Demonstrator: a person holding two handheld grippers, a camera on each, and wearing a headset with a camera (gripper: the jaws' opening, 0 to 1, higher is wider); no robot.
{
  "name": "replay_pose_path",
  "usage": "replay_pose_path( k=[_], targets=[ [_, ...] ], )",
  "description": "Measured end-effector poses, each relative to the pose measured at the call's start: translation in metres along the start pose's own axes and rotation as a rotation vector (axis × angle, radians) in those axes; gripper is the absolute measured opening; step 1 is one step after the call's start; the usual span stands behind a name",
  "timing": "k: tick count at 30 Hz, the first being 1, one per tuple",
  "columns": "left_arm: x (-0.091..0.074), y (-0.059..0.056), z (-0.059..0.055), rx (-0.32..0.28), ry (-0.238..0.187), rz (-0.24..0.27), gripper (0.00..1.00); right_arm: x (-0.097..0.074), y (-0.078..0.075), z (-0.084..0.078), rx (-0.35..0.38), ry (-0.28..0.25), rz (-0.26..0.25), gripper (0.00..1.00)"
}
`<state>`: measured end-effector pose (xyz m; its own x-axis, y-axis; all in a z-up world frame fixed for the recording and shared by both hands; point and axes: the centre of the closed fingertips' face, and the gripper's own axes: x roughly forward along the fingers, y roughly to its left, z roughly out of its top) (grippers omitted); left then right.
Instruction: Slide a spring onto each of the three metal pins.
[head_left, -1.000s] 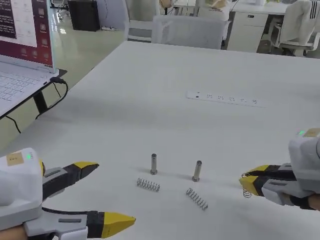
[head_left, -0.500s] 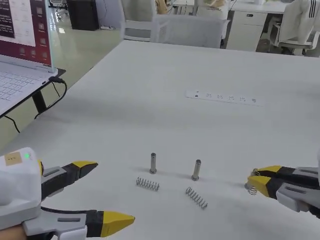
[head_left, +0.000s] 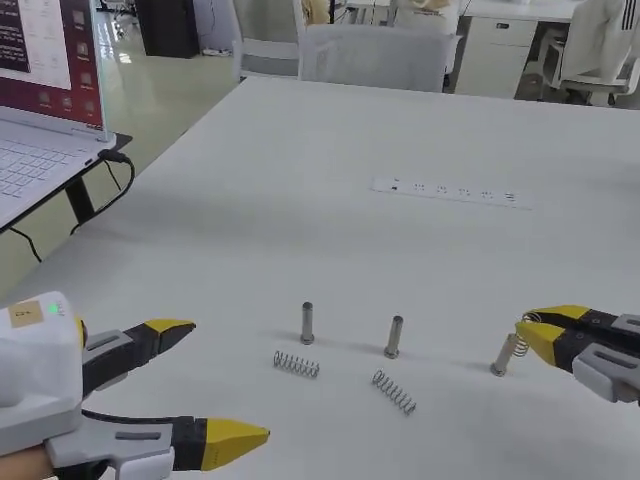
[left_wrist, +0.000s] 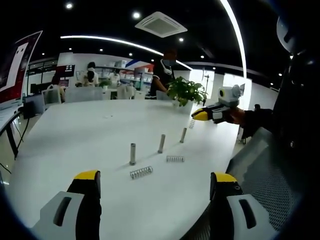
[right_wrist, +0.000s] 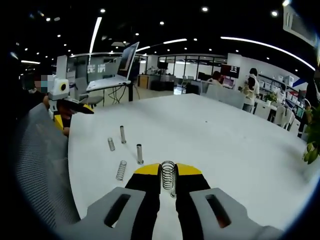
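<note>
Two steel pins (head_left: 307, 323) (head_left: 394, 337) stand bare on the white table (head_left: 330, 230), with two loose springs (head_left: 297, 364) (head_left: 394, 392) lying in front of them. A third pin (head_left: 501, 359) leans at the right, and a third spring (head_left: 519, 346) sits around its upper end. My right gripper (head_left: 532, 327) is shut on that spring (right_wrist: 168, 170), seen between its jaws in the right gripper view. My left gripper (head_left: 205, 385) hovers open and empty at the front left, well short of the pins (left_wrist: 132, 153) (left_wrist: 161, 143).
A white power strip (head_left: 445, 194) lies across the table's middle. An open laptop (head_left: 40, 90) on a stand sits off the left edge with a dangling cable (head_left: 110, 190). Chairs (head_left: 375, 58) stand at the far end.
My right gripper has drawn to the right with the spring. The third pin, hidden behind its jaws before, now shows leaning under the spring. The left gripper has stayed put.
</note>
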<state>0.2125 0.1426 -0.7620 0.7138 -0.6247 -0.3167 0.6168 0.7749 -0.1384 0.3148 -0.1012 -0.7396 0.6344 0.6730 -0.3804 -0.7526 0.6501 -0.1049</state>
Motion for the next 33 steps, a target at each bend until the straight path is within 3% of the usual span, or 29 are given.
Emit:
replay_pose_path(
  k=[10, 33],
  targets=[
    [-0.001, 0.000, 0.000, -0.004, -0.001, 0.005, 0.87, 0.011, -0.011, 0.000, 0.006, -0.013, -0.030, 0.08],
    [0.000, 0.000, -0.003, -0.009, 0.006, 0.004, 0.87, 0.019, -0.018, -0.017, 0.048, 0.007, -0.033, 0.08]
  ],
)
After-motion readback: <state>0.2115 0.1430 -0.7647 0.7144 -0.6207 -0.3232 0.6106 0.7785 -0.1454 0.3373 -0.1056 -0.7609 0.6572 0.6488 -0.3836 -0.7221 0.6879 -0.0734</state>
